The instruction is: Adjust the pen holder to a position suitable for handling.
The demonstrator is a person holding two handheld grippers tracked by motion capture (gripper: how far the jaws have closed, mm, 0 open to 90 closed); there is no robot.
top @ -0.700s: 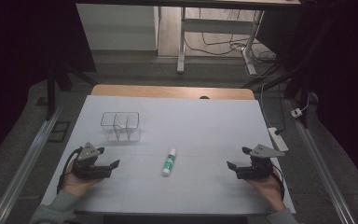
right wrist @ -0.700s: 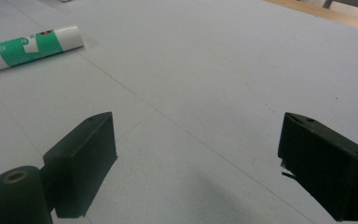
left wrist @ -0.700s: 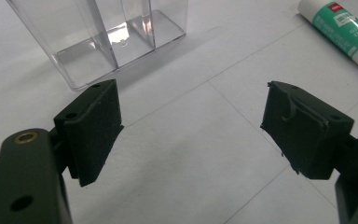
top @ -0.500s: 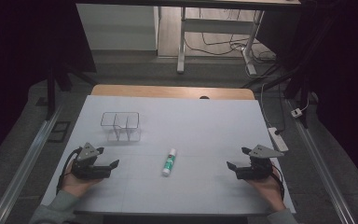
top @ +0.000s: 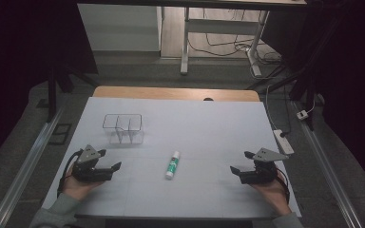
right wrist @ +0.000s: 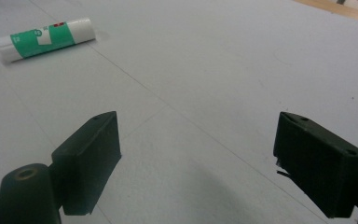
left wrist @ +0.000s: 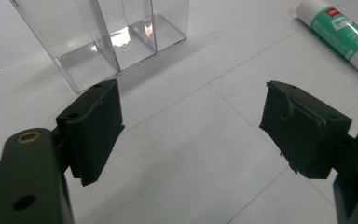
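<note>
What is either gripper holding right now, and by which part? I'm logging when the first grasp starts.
Nothing is held. The left gripper and right gripper both stand open over the table, and the glue stick lies untouched between them.

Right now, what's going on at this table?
A person holds a claw in each hand, both resting low on the white table with jaws open and nothing between them. The left claw sits near the clear divided organizer; the right claw is at the far side. A green and white glue stick lies flat between them, untouched. Nothing is picked up yet.
</note>
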